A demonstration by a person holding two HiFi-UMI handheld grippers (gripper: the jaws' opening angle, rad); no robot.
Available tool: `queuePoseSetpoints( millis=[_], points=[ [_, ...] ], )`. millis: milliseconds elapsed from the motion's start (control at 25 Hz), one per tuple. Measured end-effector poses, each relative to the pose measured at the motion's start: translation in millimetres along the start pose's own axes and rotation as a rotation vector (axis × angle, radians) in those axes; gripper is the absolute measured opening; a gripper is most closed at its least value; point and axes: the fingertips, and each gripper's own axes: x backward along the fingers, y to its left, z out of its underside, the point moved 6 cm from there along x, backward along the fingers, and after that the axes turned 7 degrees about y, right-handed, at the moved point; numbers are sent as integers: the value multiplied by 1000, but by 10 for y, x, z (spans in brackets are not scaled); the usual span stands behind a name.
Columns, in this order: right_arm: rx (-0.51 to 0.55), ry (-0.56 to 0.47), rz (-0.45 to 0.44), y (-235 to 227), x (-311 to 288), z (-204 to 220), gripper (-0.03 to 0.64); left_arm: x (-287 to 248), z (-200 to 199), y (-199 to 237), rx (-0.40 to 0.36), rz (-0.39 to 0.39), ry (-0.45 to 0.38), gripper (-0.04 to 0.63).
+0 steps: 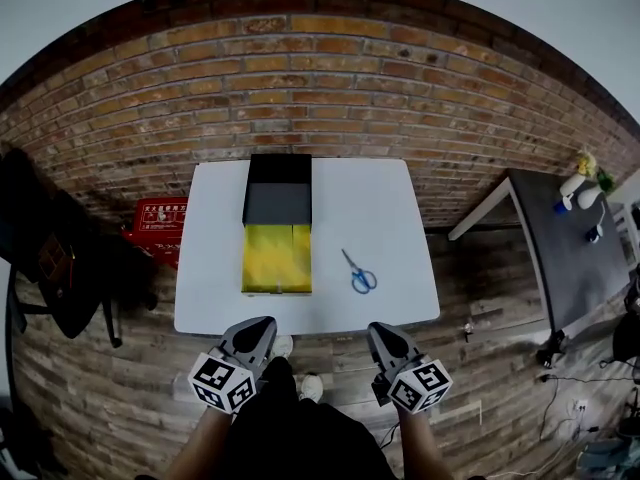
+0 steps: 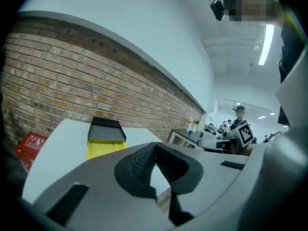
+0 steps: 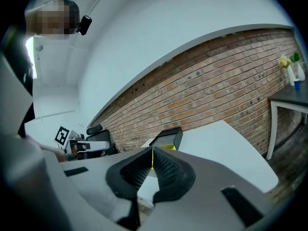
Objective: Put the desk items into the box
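While you keep both arms low and close to your body, the head view shows the left hand-held gripper and the right hand-held gripper just short of the tabletop's near edge. Blue-handled scissors lie to the right of the box. Left gripper view: jaws pressed together, empty, pointing toward the box. Right gripper view: jaws likewise together, holding nothing.

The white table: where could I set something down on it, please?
Bare: the strip left of the box, the far right corner beyond the scissors, and the near edge of the table. Tightest between box and scissors.
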Motion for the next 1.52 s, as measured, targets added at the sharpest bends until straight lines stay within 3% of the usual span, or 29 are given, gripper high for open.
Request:
queuePoseSetpoints(
  millis=[400,680,840,1520],
  points=[
    [4,50,121,-282,-355,36,21,-688,-153,84,-123,167,112,14],
    [26,99,177,-464,-642,39,21,-1131,-149,95,-165,258,183,14],
    [69,164,213,-579,-793,83,21,-1349,-92,118,-178,286,224,14],
    [71,328,299,-1223,-1137,324,23,-2201,154,48,-218,360,355,14]
  ],
)
